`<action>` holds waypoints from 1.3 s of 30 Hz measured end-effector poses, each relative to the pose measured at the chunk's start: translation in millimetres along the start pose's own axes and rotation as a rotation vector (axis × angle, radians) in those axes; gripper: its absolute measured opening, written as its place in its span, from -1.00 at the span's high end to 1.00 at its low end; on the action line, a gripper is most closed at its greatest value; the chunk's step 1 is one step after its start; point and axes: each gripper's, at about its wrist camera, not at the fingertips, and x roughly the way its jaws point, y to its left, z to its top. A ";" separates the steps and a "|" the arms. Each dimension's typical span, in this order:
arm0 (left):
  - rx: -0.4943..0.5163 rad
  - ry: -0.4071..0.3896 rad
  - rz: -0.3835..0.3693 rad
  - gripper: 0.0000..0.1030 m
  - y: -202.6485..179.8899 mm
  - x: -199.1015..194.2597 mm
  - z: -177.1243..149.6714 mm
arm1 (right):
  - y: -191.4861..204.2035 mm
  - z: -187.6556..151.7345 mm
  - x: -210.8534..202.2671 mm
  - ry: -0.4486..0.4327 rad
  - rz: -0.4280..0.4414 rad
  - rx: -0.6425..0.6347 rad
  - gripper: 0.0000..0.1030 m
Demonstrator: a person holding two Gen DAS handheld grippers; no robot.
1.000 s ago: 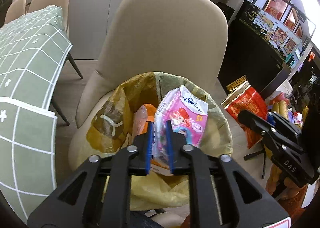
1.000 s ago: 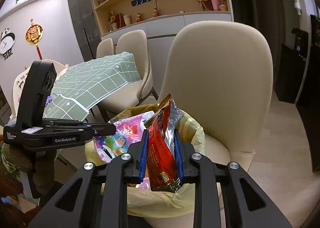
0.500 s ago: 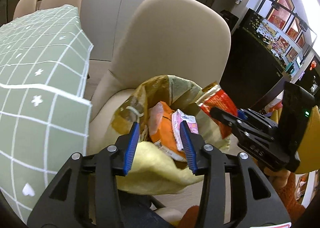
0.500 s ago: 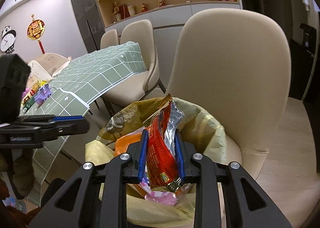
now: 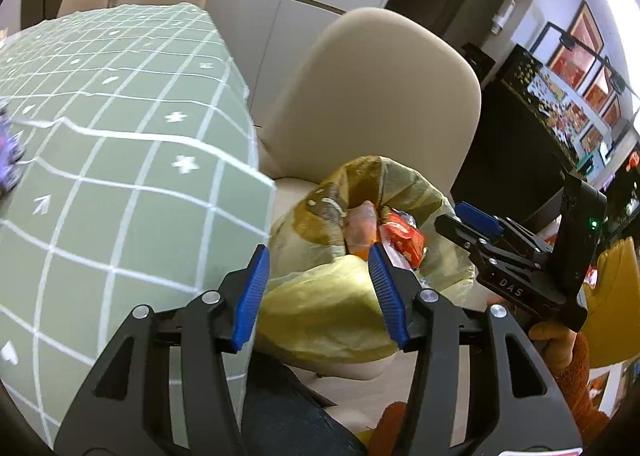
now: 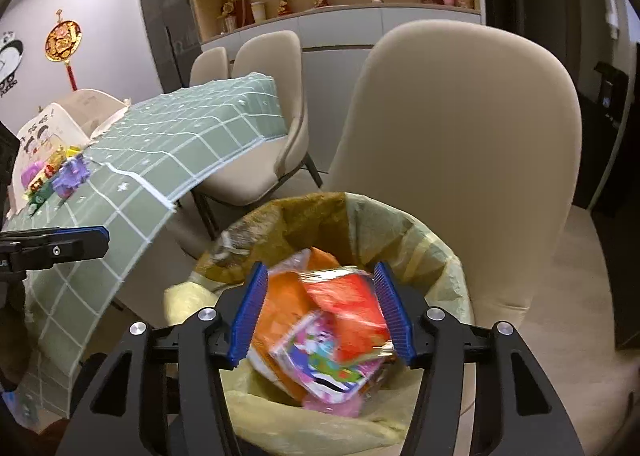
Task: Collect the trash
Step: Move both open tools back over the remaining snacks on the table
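While both grippers hang over a beige chair (image 6: 460,144), a yellow bag (image 6: 436,256) sits open on its seat, holding the trash. Seen from the right wrist, the right gripper (image 6: 318,308) is directly above the bag's mouth, its jaws opening, the blue pads (image 6: 248,312) well apart. Between them, but below and not pressed by either pad, a red wrapper (image 6: 352,308) lies blurred on top of the pile, with its right edge close to the right pad. Under it are a pink printed pack (image 6: 320,364) and an orange wrapper (image 6: 280,308), all inside the bag.

From the left wrist, the left gripper (image 5: 318,292) is at the near left rim of the bag (image 5: 324,316), jaws opening, nothing between the pads (image 5: 250,296); only the bag's yellow plastic shows behind the gap. The red wrapper (image 5: 404,236) peeks from the bag's mouth, and the right gripper (image 5: 476,220) reaches in from the right side, a hand (image 5: 556,340) gripping its handle.

A table with a green checked cloth (image 6: 160,160) stands left of the chair, small toys (image 6: 60,176) near its far end. Two more chairs (image 6: 264,104) are behind it.
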 end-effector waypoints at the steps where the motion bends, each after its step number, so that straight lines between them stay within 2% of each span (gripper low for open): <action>1: -0.005 -0.012 0.002 0.05 4.4 -7.6 -0.5 | 6.7 2.7 -3.4 -0.001 0.007 -0.010 -0.02; 6: -0.020 -0.076 0.017 0.04 28.3 -47.6 -2.3 | 49.3 19.8 -18.9 -0.030 0.032 -0.081 -0.03; 10: -0.037 -0.156 0.055 -0.07 60.1 -92.3 -6.2 | 93.0 33.8 -25.6 -0.060 0.103 -0.129 -0.03; 13: -0.061 -0.210 0.109 -0.08 91.4 -126.0 -12.0 | 135.3 42.4 -24.4 -0.071 0.143 -0.173 -0.03; 19: -0.165 -0.270 0.216 -0.09 167.2 -184.0 -31.8 | 216.1 54.8 -8.4 -0.088 0.238 -0.221 -0.03; 26: -0.223 -0.343 0.359 -0.16 250.1 -238.5 -55.0 | 299.7 60.5 21.5 -0.042 0.354 -0.263 -0.03; 31: -0.214 -0.377 0.435 -0.17 298.5 -254.2 -47.8 | 354.1 54.0 40.4 -0.015 0.363 -0.361 -0.03; 33: -0.209 -0.364 0.462 -0.17 315.9 -251.7 -39.3 | 369.6 52.3 47.9 0.001 0.350 -0.399 -0.02; 39: -0.178 -0.293 0.443 -0.17 341.0 -229.9 -11.6 | 386.6 55.6 63.4 0.035 0.332 -0.425 -0.02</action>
